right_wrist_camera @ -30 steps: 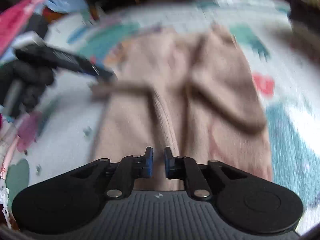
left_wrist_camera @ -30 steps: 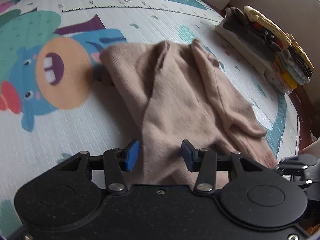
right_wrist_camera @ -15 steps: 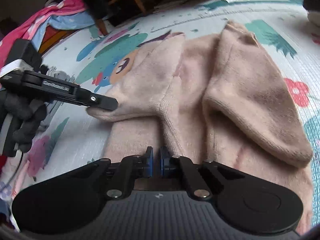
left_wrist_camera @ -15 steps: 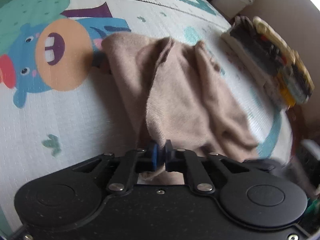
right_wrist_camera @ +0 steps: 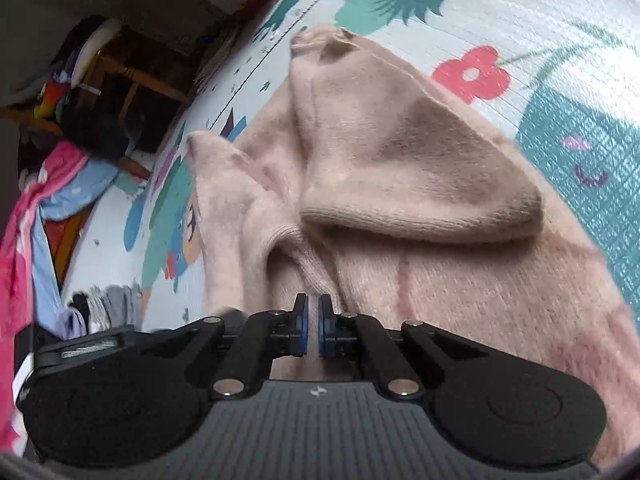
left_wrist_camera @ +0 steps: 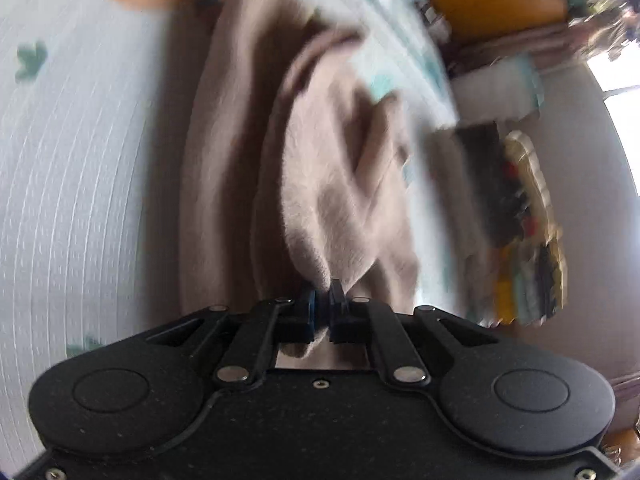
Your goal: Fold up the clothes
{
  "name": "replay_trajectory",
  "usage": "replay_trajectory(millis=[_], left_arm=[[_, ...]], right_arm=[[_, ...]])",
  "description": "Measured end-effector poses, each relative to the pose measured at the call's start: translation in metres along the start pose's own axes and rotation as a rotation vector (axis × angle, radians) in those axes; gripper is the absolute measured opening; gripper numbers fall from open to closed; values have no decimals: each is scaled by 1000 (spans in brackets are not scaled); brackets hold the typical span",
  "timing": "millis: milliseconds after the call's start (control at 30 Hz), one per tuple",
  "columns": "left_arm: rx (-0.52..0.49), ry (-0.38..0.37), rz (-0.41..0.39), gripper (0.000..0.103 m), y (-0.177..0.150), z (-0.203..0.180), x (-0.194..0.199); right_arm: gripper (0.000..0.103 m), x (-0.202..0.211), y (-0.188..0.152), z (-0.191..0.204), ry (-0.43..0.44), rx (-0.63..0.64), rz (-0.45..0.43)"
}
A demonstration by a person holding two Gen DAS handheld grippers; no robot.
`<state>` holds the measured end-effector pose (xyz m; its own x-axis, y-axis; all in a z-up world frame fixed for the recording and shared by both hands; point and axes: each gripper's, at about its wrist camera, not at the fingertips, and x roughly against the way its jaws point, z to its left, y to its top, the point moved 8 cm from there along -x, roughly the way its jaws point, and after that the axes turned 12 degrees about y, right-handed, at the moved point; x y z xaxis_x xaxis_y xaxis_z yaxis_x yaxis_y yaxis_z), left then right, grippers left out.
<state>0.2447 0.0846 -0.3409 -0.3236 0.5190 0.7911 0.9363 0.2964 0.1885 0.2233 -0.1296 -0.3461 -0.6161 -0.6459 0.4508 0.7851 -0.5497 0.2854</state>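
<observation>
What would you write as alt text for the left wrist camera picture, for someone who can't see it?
The black left gripper is shut on a fold of a beige sweater, which trails away over a pale cartoon-printed play mat. The picture is blurred; at the right is a stack of folded clothes beside a wall.

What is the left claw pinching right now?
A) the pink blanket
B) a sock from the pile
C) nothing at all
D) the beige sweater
D: in the left wrist view, the left claw has its jaws closed on a fold of the beige sweater, which hangs lifted from it.
</observation>
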Motion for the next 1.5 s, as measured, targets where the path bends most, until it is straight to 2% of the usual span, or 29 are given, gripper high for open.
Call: replay_trajectory(millis=[100, 233, 333, 433, 533, 600, 633, 667, 767, 800, 867, 933, 1033, 1100, 1167, 1233, 1367, 1433, 1500], left_arm=[[-13, -18, -20, 4, 2, -1, 7], [-30, -43, -47, 4, 5, -2, 16], [-54, -84, -59, 4, 2, -1, 22], [-91, -105, -65, 4, -4, 1, 24], [-114, -96, -62, 4, -13, 7, 21], [-211, -42, -53, 5, -15, 7, 16], [-266, -8, -60, 9, -11, 7, 18], [-301, 22, -99, 16, -2, 7, 26], [-275, 47, -240, 33, 45, 7, 50], [-267, 63, -293, 43, 63, 6, 56], [-291, 99, -381, 46, 97, -7, 60], [-334, 137, -455, 46, 124, -23, 60], [-465, 250, -448, 45, 151, -40, 37], [-521, 324, -383, 14, 160, -43, 9], [-560, 413, -327, 11, 166, -27, -14], [-652, 502, -299, 8, 166, -13, -32], [-668, 510, -319, 8, 168, -12, -30], [-677, 492, -366, 8, 165, -17, -12], [-641, 486, -434, 8, 165, -18, 12]], right_arm=[[9, 2, -2, 4, 12, 3, -3], [36, 4, 5, 16, 43, 18, -55], [36, -1, 10, 26, 80, 17, -64], [47, -15, 12, 29, 119, -37, -52], [51, -27, 11, 22, 165, -160, -70], [39, -34, 10, 13, 184, -246, -87], [20, -37, 9, 9, 168, -249, -81], [13, -41, 8, 5, 152, -252, -75], [12, -43, 8, 5, 146, -214, -55], [12, -42, 9, 6, 148, -208, -51], [12, -40, 10, 5, 145, -201, -46], [12, -39, 11, 4, 144, -197, -43], [12, -37, 13, 3, 145, -195, -41], [12, -36, 14, 2, 146, -195, -39], [12, -37, 13, 1, 137, -191, -34], [10, -38, 12, 1, 126, -186, -29], [8, -41, 10, 1, 102, -172, -21], [11, -38, 9, 6, 85, -121, -17], [13, -31, 7, 14, 73, -51, -15]])
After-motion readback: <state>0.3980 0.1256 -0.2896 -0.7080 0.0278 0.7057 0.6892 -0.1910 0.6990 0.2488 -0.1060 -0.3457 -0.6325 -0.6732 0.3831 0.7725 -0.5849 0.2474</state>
